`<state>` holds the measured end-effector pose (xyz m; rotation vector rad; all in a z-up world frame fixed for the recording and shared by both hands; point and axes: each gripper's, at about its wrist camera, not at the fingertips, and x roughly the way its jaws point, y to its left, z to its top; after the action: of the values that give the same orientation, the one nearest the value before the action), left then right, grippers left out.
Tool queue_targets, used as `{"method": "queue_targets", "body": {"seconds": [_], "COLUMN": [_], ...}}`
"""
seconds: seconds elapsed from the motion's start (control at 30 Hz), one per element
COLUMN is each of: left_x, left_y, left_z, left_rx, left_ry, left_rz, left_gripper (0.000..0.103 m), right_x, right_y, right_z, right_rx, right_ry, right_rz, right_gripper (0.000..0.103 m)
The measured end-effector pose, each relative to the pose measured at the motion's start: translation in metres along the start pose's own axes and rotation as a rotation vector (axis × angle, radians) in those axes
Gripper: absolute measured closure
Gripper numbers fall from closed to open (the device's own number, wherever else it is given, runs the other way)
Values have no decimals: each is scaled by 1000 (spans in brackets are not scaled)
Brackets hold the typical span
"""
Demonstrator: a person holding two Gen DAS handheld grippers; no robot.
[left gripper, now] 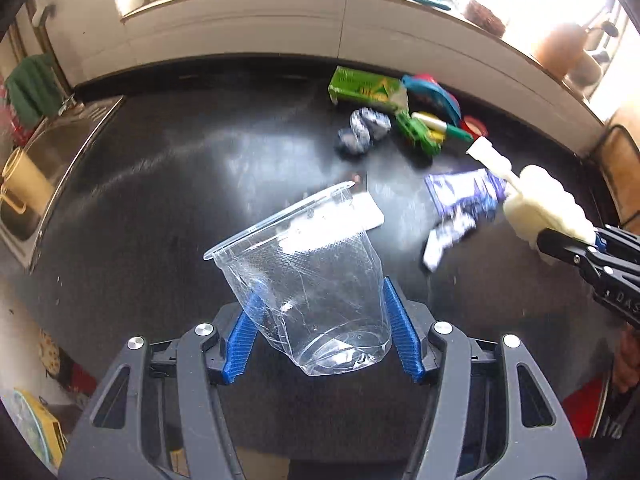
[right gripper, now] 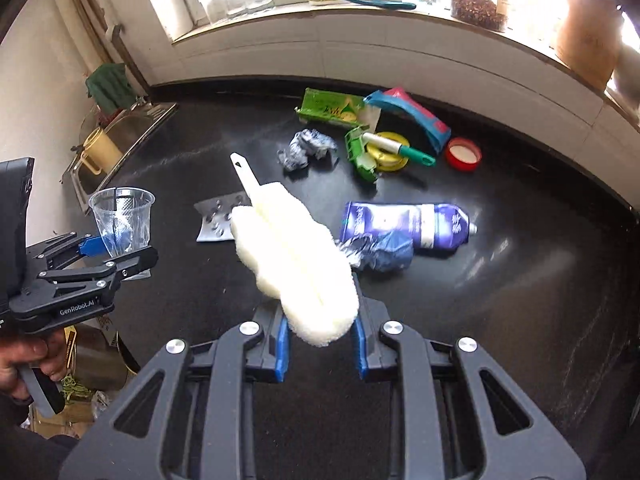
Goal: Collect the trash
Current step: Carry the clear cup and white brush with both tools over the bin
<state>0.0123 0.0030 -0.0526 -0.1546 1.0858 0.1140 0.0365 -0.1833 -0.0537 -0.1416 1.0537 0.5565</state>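
Note:
My left gripper [left gripper: 320, 332] is shut on a clear plastic cup [left gripper: 308, 280], held tilted above the black counter [left gripper: 160, 200]; it also shows in the right wrist view [right gripper: 122, 220]. My right gripper [right gripper: 320, 344] is shut on a white sponge brush [right gripper: 296, 256], handle pointing away; it shows at the right of the left wrist view [left gripper: 540, 200]. On the counter lie a blister pack [right gripper: 214, 220], a purple tube [right gripper: 404, 224], a crumpled blue wrapper [right gripper: 380, 252], a crumpled grey wrapper [right gripper: 308, 152] and a green box [right gripper: 332, 108].
A green toy [right gripper: 360, 152], a yellow reel [right gripper: 386, 156], a green-handled roller [right gripper: 404, 150], a red lid [right gripper: 463, 154] and a red-blue item [right gripper: 412, 114] lie at the back. A sink [right gripper: 120, 136] with a yellow jug [right gripper: 100, 152] is left. The windowsill [right gripper: 360, 12] holds jars.

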Motion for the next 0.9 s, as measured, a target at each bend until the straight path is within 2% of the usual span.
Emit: {"method": "queue_targets", "body": {"seconds": [0.2, 0.43, 0.63, 0.83, 0.9], "left_x": [-19, -50, -76, -98, -104], "left_y": [14, 54, 110, 179, 201], "left_z": [-44, -73, -108, -162, -184], "left_rx": [-11, -64, -171, -323, -379], "left_ry": [-8, -65, -87, -78, -72], "left_rz": [22, 86, 173, 255, 275], "left_gripper": [45, 45, 45, 45, 45], "right_x": [-3, 2, 23, 58, 68], "right_y": [33, 96, 187, 293, 321], "right_z": [-14, -2, 6, -7, -16], "right_rx": [-38, -140, -293, -439, -487], "right_ry": [12, 5, 33, 136, 161], "right_rz": [11, 84, 199, 336, 355], "right_gripper": [78, 78, 78, 78, 78]}}
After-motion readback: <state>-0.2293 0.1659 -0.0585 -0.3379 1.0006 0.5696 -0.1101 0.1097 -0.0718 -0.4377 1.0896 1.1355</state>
